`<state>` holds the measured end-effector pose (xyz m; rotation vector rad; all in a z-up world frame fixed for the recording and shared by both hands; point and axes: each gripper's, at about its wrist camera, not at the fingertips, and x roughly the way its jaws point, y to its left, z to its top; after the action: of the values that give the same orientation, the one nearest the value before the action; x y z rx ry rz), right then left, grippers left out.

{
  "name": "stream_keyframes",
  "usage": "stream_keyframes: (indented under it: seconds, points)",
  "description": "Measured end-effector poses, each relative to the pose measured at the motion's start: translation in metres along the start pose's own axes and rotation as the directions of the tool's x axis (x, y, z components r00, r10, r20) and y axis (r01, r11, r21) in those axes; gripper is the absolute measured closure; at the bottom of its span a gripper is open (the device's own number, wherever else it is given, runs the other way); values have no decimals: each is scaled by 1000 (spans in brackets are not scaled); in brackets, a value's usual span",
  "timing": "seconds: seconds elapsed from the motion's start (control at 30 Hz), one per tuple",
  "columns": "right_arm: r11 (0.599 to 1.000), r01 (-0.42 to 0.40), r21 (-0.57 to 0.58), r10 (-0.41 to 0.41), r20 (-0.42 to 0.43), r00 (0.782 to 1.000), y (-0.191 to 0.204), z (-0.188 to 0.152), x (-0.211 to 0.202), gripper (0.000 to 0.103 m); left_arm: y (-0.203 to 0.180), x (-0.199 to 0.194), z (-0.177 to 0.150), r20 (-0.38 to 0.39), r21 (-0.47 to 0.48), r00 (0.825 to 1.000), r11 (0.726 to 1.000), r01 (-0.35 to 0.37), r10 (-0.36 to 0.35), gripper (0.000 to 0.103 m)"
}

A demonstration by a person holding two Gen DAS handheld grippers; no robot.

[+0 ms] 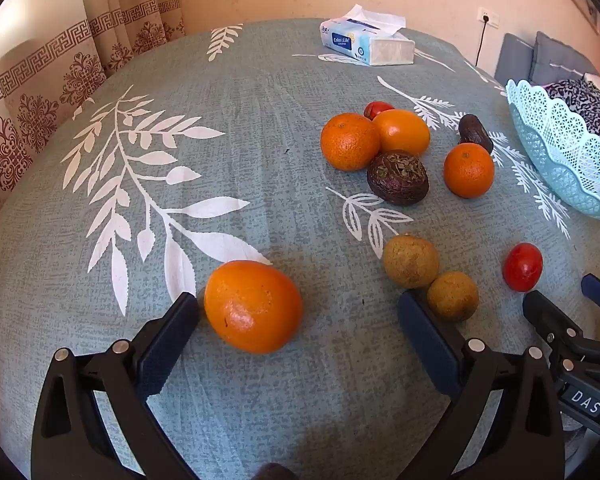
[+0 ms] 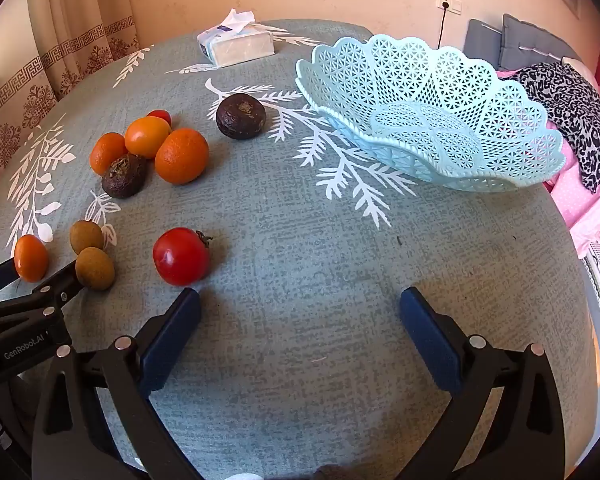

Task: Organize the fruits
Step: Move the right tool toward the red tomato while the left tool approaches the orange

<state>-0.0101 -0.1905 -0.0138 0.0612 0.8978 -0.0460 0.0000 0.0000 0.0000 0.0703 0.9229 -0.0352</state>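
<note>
Blue-padded left hand-held gripper [image 1: 297, 308] and right hand-held gripper [image 2: 300, 304] tilted downward, both wide open, empty.

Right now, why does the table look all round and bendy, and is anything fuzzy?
Left wrist view: the fisheye lens bows the table into a dome; the near orange looks sharp, with a small shine. Right wrist view: same bending, black corners, and the basket looks crisp.

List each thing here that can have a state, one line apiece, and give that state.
Left gripper: open, holding nothing.
Right gripper: open, holding nothing.
Lattice basket: upright, holding no fruit.
Tissue box: opened, a tissue sticking out.
Near tomato: whole, stem on.
Near orange: whole, on the cloth.
</note>
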Motion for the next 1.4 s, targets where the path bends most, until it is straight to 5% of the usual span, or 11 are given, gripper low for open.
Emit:
stream_keyframes:
  seconds: [1.4]
  points:
    - [997,-56,-43,54,-60,997,-3,-2,-4,2,1,-3,0,2,11,999,999,34,-34,5]
